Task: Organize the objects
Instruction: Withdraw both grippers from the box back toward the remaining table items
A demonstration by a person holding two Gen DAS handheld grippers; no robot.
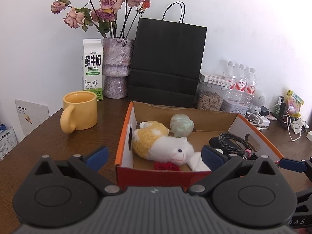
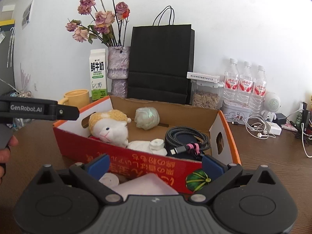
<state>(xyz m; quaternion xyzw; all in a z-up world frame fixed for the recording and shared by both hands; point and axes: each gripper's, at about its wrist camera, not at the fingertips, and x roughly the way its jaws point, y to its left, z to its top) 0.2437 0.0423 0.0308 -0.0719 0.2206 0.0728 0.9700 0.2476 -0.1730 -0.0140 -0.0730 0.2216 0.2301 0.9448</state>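
Orange cardboard box (image 1: 124,136) on the wooden table (image 1: 58,136), containing a plush sheep (image 1: 165,146) and coiled cable (image 2: 187,136); left gripper (image 1: 156,154) and right gripper (image 2: 155,165) both spread wide, empty, before its near wall.

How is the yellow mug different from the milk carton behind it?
The yellow ceramic mug is short, round and open at the top, while the white and green milk carton is tall, boxy and folded shut at its peaked top. The mug is plain, with a curved handle; the carton has printed writing, a little cow picture and no handle. Both stand upright on the brown wooden table, left of the orange cardboard box.
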